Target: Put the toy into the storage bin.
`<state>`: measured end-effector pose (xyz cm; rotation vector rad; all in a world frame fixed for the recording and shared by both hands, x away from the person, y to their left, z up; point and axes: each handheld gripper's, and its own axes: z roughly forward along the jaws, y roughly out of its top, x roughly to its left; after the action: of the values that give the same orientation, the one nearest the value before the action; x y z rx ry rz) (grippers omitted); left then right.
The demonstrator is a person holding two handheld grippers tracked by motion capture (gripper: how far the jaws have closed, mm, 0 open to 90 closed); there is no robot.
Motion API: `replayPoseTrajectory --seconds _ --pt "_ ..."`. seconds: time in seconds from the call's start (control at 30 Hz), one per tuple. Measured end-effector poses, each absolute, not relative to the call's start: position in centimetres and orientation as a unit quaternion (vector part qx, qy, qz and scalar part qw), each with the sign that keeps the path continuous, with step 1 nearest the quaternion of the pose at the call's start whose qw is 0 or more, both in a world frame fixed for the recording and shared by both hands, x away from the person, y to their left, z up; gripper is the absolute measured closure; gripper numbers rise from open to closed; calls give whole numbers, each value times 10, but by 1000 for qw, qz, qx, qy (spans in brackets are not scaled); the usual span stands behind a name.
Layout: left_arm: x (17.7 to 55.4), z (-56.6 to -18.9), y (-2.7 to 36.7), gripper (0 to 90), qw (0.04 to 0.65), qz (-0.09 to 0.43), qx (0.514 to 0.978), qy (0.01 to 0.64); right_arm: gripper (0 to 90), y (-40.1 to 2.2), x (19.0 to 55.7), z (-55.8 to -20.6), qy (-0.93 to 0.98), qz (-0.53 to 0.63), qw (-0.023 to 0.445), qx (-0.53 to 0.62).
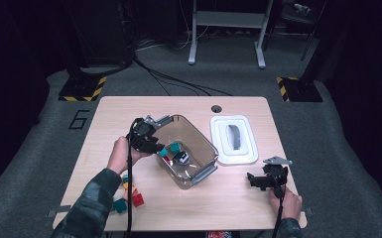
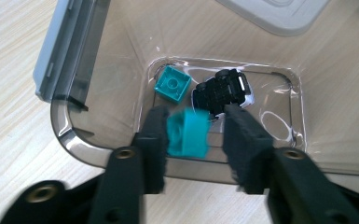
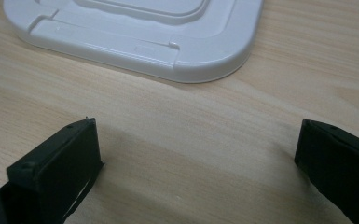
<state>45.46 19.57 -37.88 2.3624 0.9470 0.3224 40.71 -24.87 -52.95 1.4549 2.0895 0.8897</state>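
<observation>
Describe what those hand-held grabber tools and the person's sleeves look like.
Both tools are black. The left gripper has two flat, blocky black jaws with round bolt holes at their bases. The right gripper carries a grey three-cornered plate on top. A black cable trails from each toward the person. The sleeves are a dark green camouflage pattern.

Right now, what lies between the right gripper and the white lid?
Only bare wooden table. In the right gripper view the right gripper stands open over plain wood, with the white lid lying just beyond.

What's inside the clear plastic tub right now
In the tub: a teal brick and a black-and-white toy car. A blurred teal brick sits between the left tongs, hiding some floor.
</observation>
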Motion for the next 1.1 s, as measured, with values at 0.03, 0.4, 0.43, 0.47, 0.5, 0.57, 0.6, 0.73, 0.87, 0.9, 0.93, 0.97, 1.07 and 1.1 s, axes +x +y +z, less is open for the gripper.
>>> replayPoseTrajectory --seconds 0.03,0.4,0.43,0.47,0.5,0.57,0.6,0.73,0.87,0.9,0.93,0.97,1.07,1.1 --pt "453 -378 196 527 288 121 881 357 0 -249 407 -529 756 322 221 526" --pt "415 -360 227 219 316 164 863 359 0 -249 407 -529 756 322 221 526" --pt "411 -360 231 201 318 169 861 360 0 -249 407 -529 756 322 220 526" --pt "408 -360 236 191 318 174 861 358 0 -249 407 -529 756 322 221 525" --pt "404 -360 241 184 316 175 861 358 0 -249 407 -529 755 322 220 526" --pt "397 -363 249 169 318 178 858 362 0 -249 407 -529 755 322 220 527" --pt "392 -366 255 169 321 181 854 367 0 -249 407 -529 756 322 220 526" --pt "378 -379 275 164 319 182 848 382 0 -249 407 -529 756 322 221 525" --pt "370 -390 289 153 323 178 841 395 0 -249 407 -529 756 322 221 525" --pt "362 -399 299 151 323 177 836 407 0 -249 407 -529 756 322 221 525" --pt "360 -402 302 146 325 175 833 411 0 -249 407 -529 755 322 220 527" --pt "358 -405 306 143 324 174 833 413 0 -249 407 -529 756 322 221 525" --pt "351 -416 316 118 326 170 824 431 0 -249 407 -529 756 322 221 525" --pt "350 -419 318 111 326 167 822 436 0 -249 407 -529 756 322 221 525"
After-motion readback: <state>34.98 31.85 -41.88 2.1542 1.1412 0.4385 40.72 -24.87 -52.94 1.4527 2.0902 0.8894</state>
